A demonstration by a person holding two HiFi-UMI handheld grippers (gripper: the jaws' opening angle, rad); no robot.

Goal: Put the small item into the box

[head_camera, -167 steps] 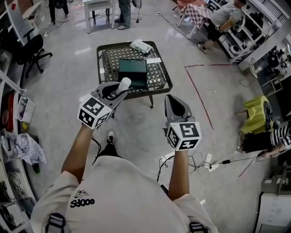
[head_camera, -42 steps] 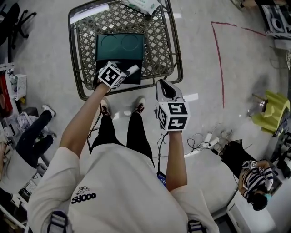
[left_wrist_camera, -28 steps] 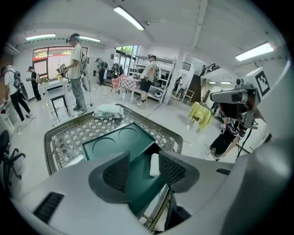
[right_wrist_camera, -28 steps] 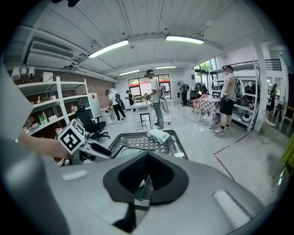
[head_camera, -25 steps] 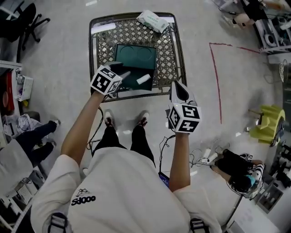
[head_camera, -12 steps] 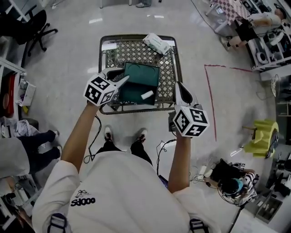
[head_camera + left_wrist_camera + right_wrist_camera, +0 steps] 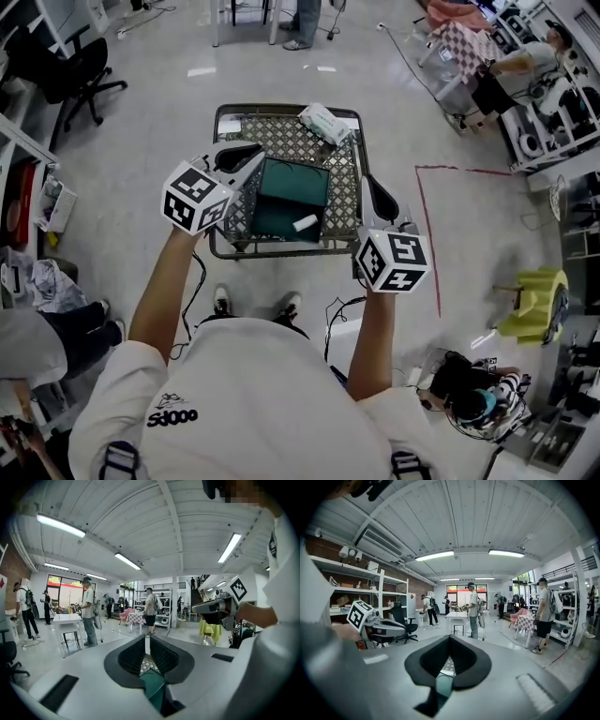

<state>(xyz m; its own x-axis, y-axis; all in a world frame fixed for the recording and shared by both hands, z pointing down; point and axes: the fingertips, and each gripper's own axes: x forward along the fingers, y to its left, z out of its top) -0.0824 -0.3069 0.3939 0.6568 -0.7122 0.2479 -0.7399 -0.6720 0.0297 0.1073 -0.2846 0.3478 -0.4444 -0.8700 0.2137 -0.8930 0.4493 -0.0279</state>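
Note:
A small white item [image 7: 305,223] lies inside the open dark green box [image 7: 286,192] on the lattice-topped table [image 7: 347,202]. My left gripper [image 7: 255,157] hangs over the table's left edge, beside the box and apart from the item. Its jaws are closing to a thin slit with nothing between them [image 7: 145,640]; below them shows a bit of the green box [image 7: 152,686]. My right gripper [image 7: 367,183] floats at the table's right edge, shut and holding nothing [image 7: 449,638].
A white tissue pack [image 7: 325,122] lies at the table's far right corner. A black office chair [image 7: 80,75] stands far left, a yellow stool [image 7: 530,305] right, past a red tape line [image 7: 427,225]. Cables [image 7: 342,314] trail by my feet. People stand around.
The left gripper drew back leftwards from the box, leaving the white item lying inside, and its jaws narrowed. The head view rose and pulled back. The right gripper stayed shut beside the table.

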